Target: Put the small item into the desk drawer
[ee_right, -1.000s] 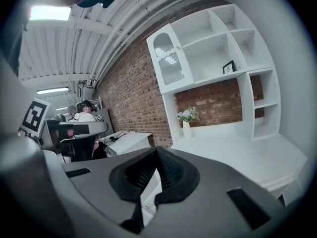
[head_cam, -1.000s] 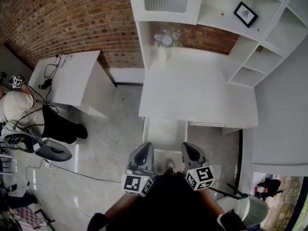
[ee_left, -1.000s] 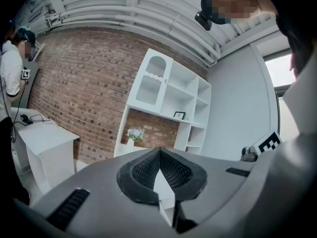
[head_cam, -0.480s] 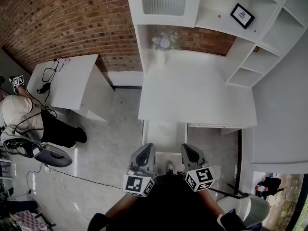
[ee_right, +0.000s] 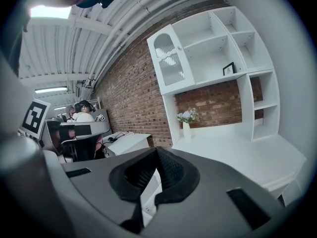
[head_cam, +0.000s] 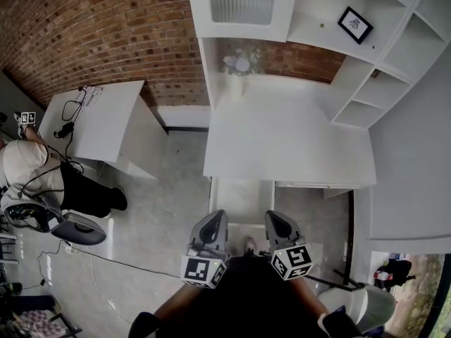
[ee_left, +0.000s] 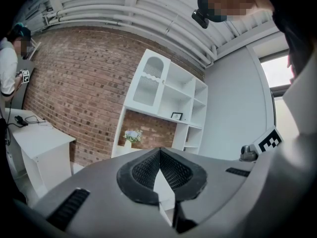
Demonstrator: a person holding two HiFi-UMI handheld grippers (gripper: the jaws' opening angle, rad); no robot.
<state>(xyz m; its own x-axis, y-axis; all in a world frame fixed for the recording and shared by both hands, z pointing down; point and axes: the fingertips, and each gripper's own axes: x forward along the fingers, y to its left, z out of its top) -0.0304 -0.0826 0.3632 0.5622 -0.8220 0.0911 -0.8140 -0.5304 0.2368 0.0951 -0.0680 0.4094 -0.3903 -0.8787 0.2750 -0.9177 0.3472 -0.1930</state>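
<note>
The white desk (head_cam: pixel 289 136) stands ahead, with a drawer (head_cam: pixel 242 197) pulled out from its front edge at the left. The drawer's inside looks pale, and I cannot make out any small item in it or elsewhere. My left gripper (head_cam: pixel 211 218) and right gripper (head_cam: pixel 276 217) hover side by side just short of the drawer's front, both pointing at the desk. The left gripper (ee_left: pixel 159 151) is shut with nothing between its pads. The right gripper (ee_right: pixel 156 150) is shut and empty as well.
A vase of flowers (head_cam: pixel 236 65) stands at the desk's back left, under white shelves holding a small picture frame (head_cam: pixel 354 21). A second white table (head_cam: pixel 99 118) with cables is at the left, next to a seated person (head_cam: pixel 28 167) and a chair (head_cam: pixel 70 224).
The head view has shifted slightly. Both grippers keep their places and stay shut.
</note>
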